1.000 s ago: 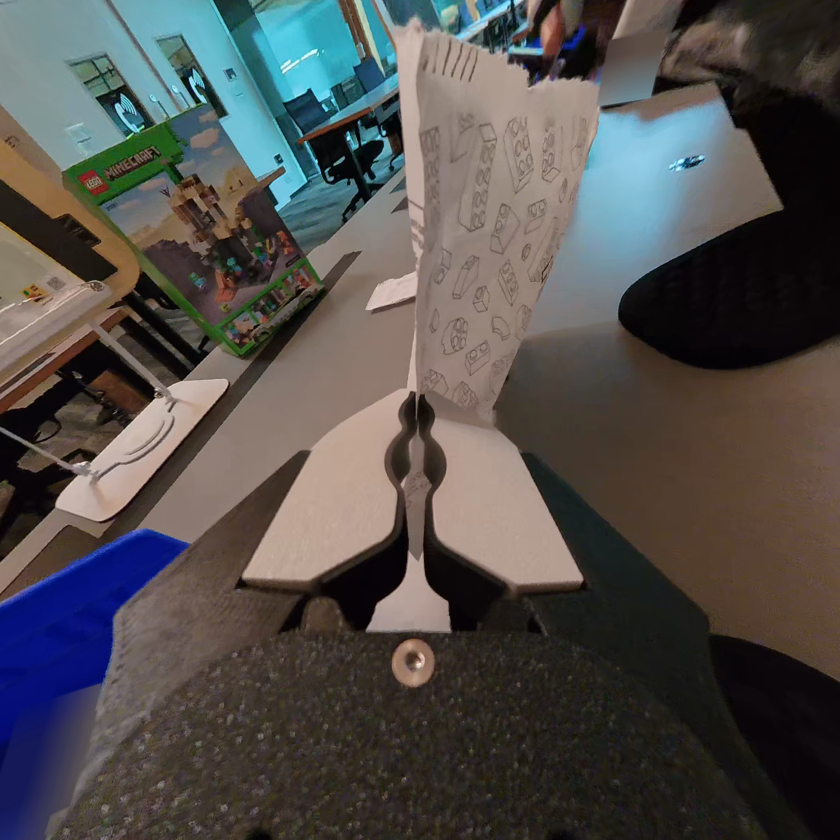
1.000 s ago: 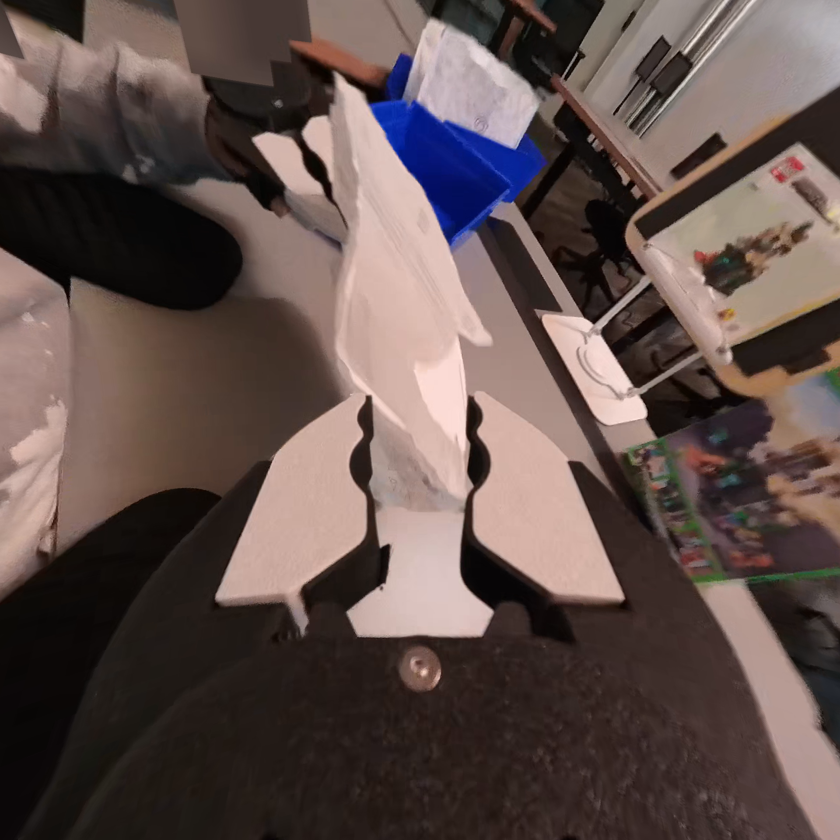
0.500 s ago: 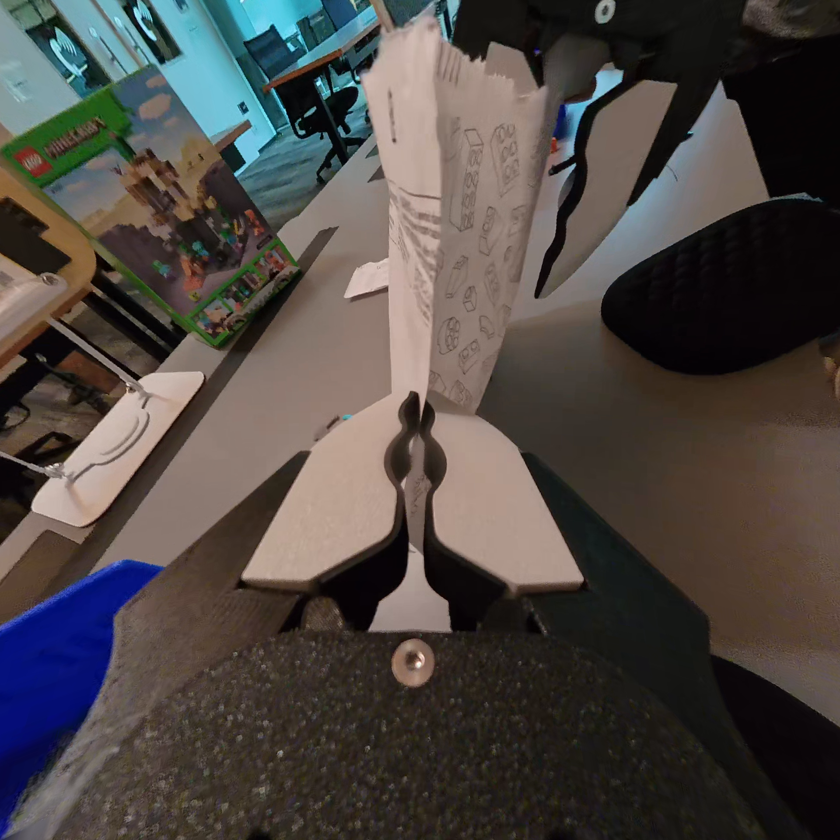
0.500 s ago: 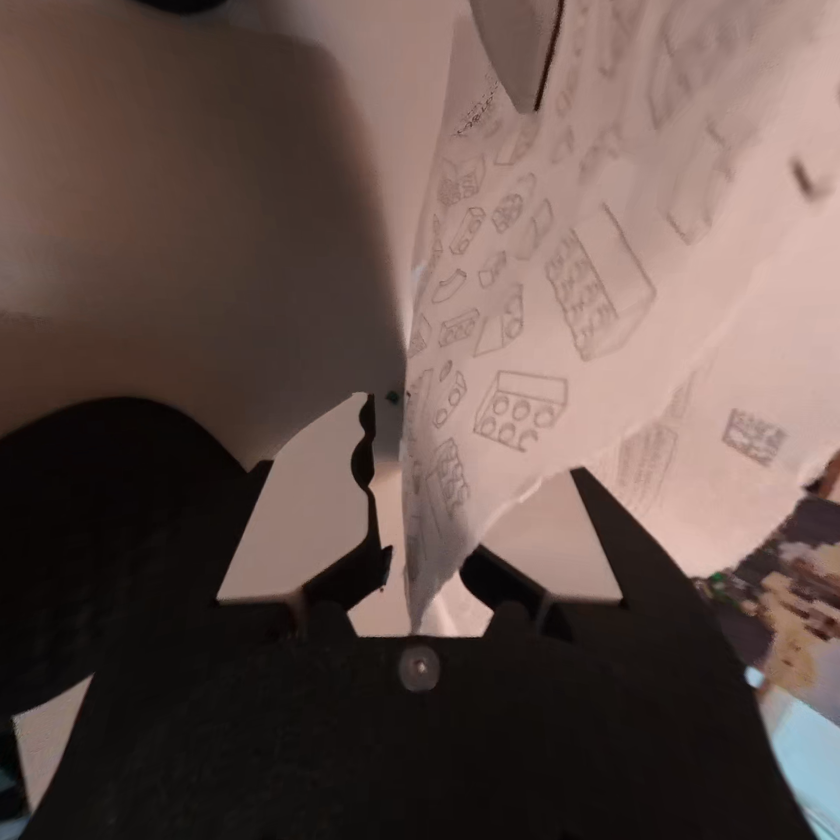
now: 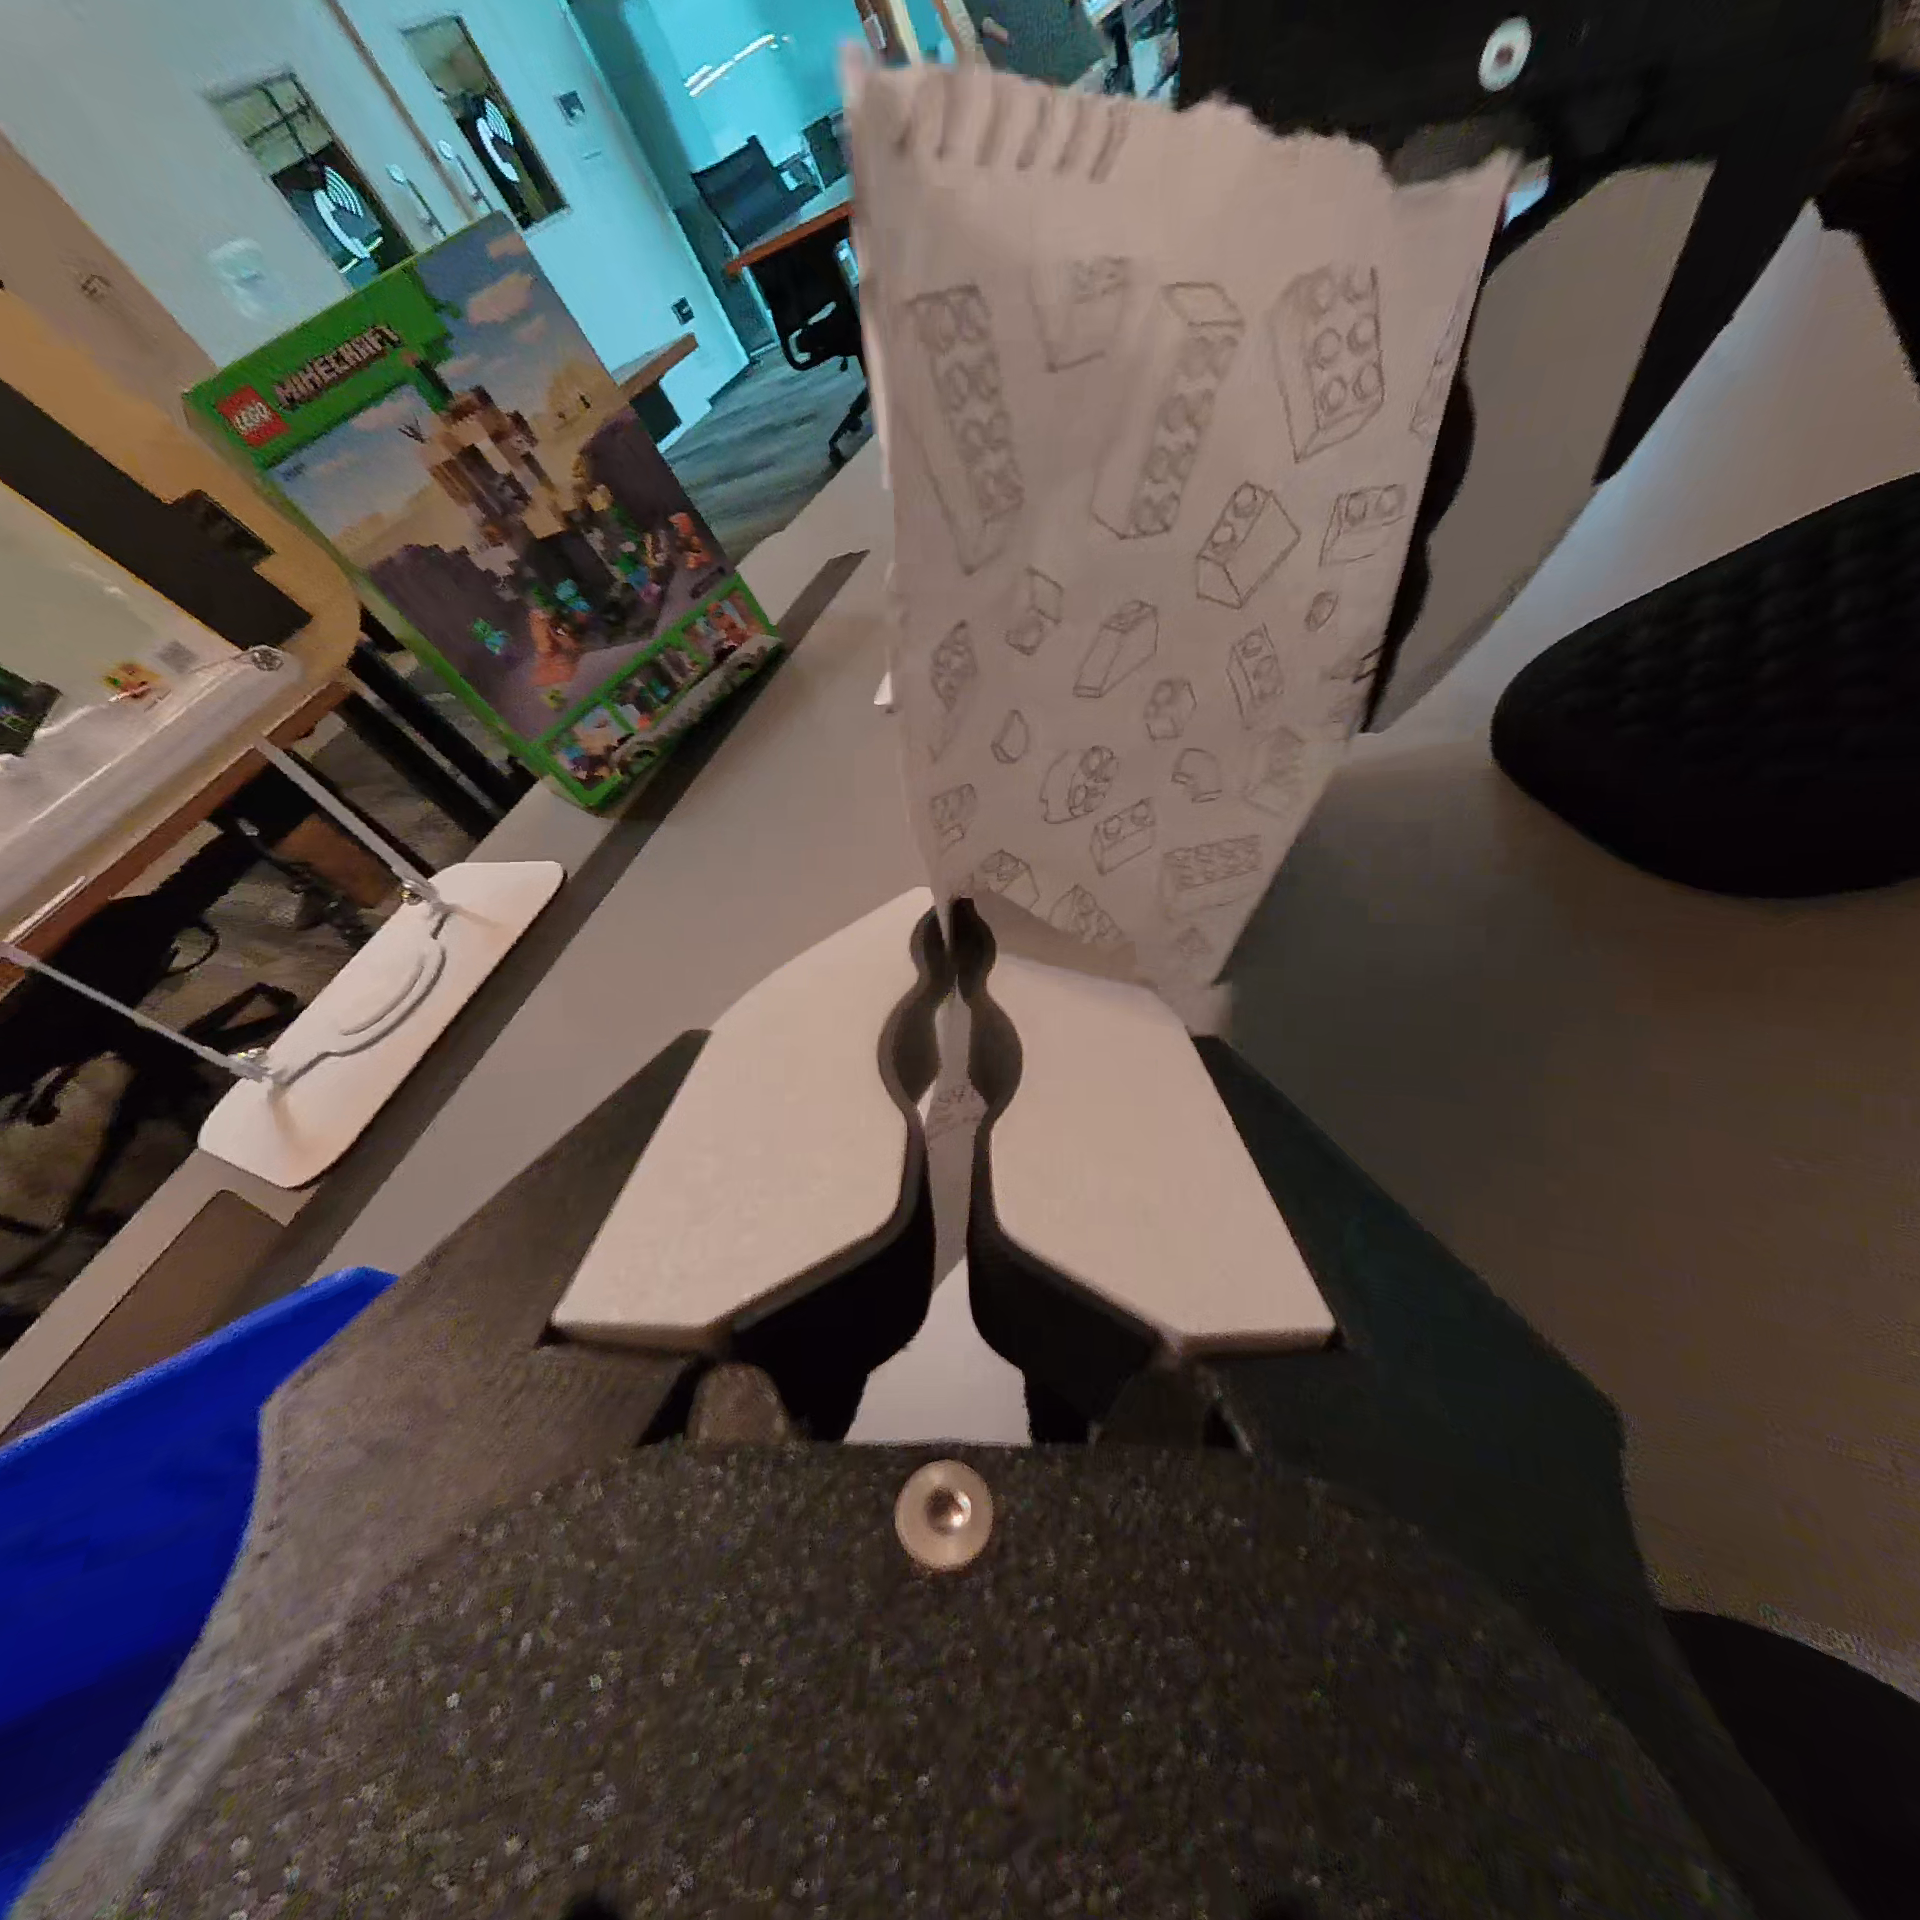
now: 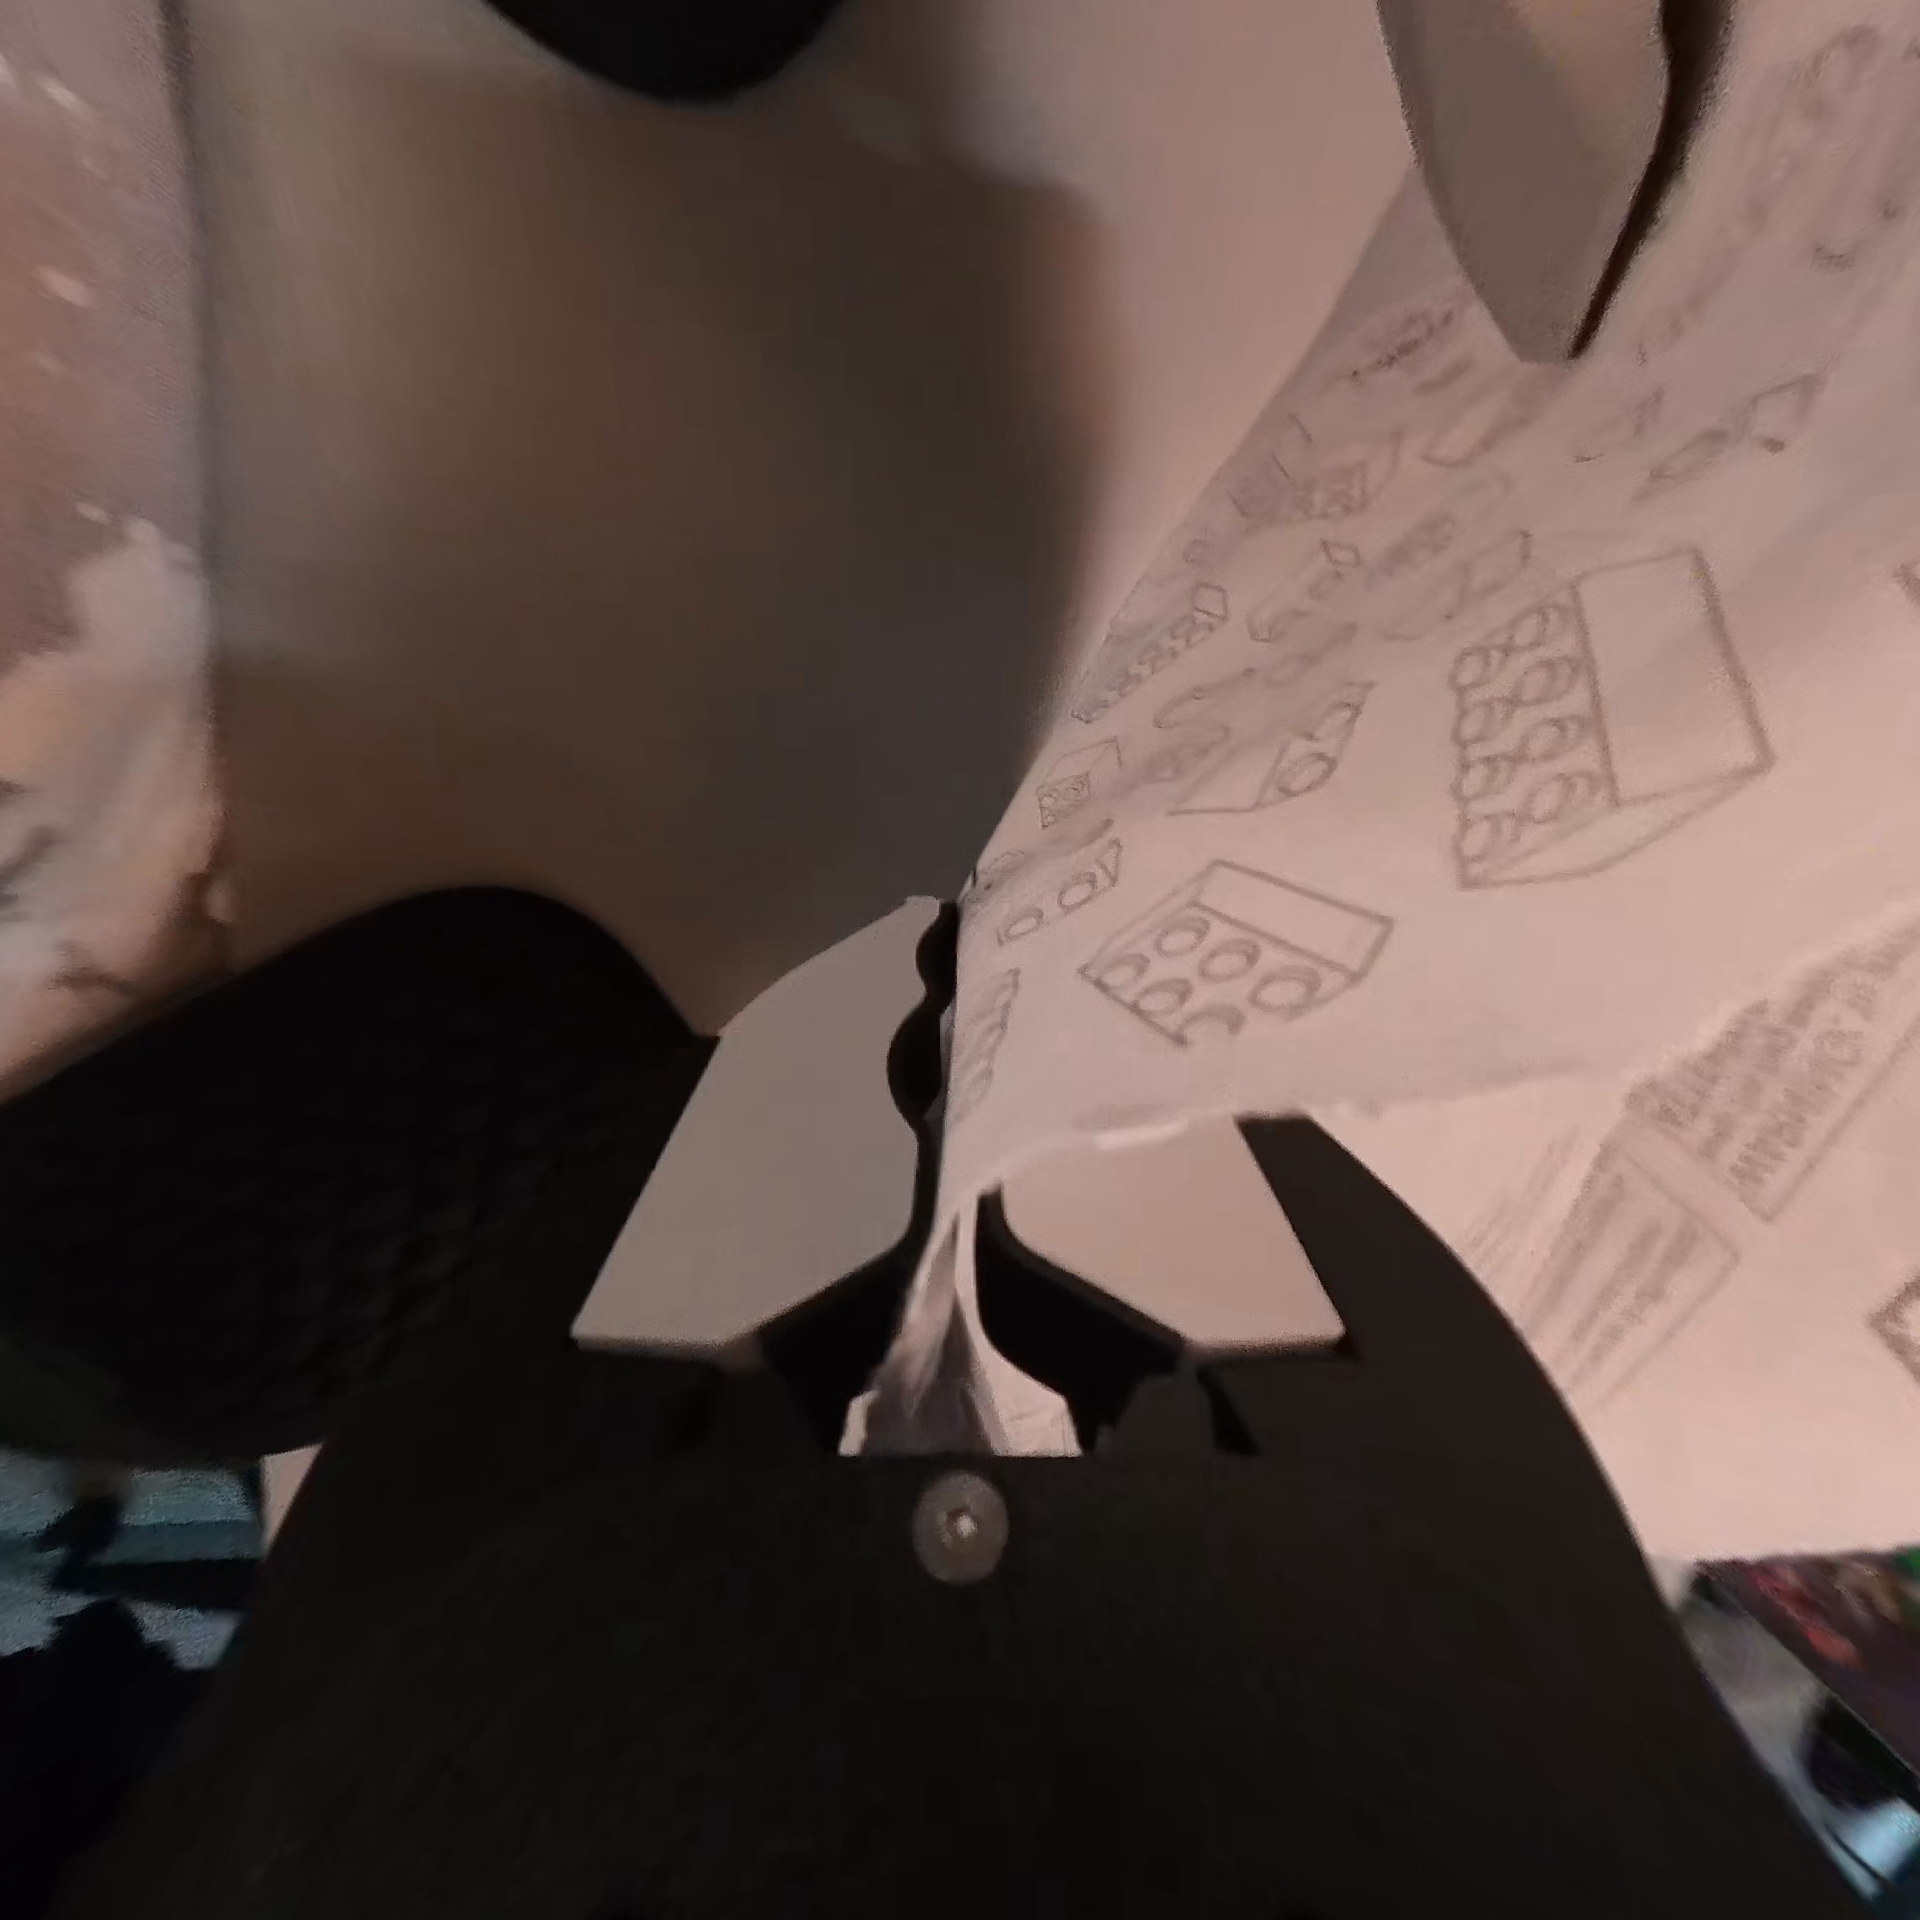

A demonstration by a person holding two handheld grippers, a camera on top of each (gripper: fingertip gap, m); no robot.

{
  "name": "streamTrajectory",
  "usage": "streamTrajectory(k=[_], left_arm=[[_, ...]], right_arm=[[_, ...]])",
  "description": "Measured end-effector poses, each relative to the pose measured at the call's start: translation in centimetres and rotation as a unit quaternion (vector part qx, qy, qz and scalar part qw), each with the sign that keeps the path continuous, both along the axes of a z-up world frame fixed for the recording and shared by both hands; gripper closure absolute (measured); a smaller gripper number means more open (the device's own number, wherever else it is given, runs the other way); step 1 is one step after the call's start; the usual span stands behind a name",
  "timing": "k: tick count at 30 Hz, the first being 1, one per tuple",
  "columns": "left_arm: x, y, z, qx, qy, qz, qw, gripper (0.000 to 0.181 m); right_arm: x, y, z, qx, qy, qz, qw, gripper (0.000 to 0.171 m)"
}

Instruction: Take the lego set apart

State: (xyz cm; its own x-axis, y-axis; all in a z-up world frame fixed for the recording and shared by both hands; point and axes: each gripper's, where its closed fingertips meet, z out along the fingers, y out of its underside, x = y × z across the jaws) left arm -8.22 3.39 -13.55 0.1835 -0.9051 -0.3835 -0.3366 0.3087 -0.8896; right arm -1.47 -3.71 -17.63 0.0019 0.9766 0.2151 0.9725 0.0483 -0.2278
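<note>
A white paper bag (image 5: 1143, 520) printed with brick outlines stands upright over the grey table (image 5: 1558, 1143). My left gripper (image 5: 951, 914) is shut on its bottom edge. My right gripper (image 6: 951, 925) is shut on the bag's other end (image 6: 1351, 831), and the paper covers its right finger. The right gripper's black body (image 5: 1621, 94) shows behind the bag's top right corner in the left wrist view. One finger of the left gripper (image 6: 1538, 156) shows at the top of the right wrist view. What is in the bag is hidden.
A green-edged set box (image 5: 499, 499) stands at the table's left edge. A blue bin (image 5: 125, 1507) is at the lower left. A white stand base (image 5: 384, 1018) lies on the left. A black mesh cushion (image 5: 1745, 707) is on the right. The tips of one gripper are about 11 cm away from the tips of the other.
My right gripper's jaws went from open around the bag to shut on its end. The bag swung to face the left camera more broadly. My left gripper stayed shut on it.
</note>
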Motion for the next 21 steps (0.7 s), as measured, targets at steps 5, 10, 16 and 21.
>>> streamTrajectory(k=[5, 10, 16, 21], left_arm=[[0.3, -0.1, -0.3, 0.016, 0.001, 0.005, 1.0, 0.181], [-0.3, -0.3, 1.6, 0.031, -0.034, 0.02, 0.999, 0.181], [-1.4, 0.5, 3.7, 0.018, -0.091, 0.047, 0.995, 0.18], [-1.6, 1.7, 3.7, 0.053, -0.105, 0.069, 0.991, 0.18]], right_arm=[[1.2, 1.0, 0.0, 0.02, -0.013, -0.036, 0.999, 0.171], [3.2, 2.6, 1.9, 0.133, -0.064, -0.054, 0.988, 0.162], [3.7, 3.2, 3.2, 0.213, -0.067, -0.05, 0.973, 0.171], [2.0, 1.5, 3.1, 0.165, -0.006, -0.03, 0.986, 0.171]])
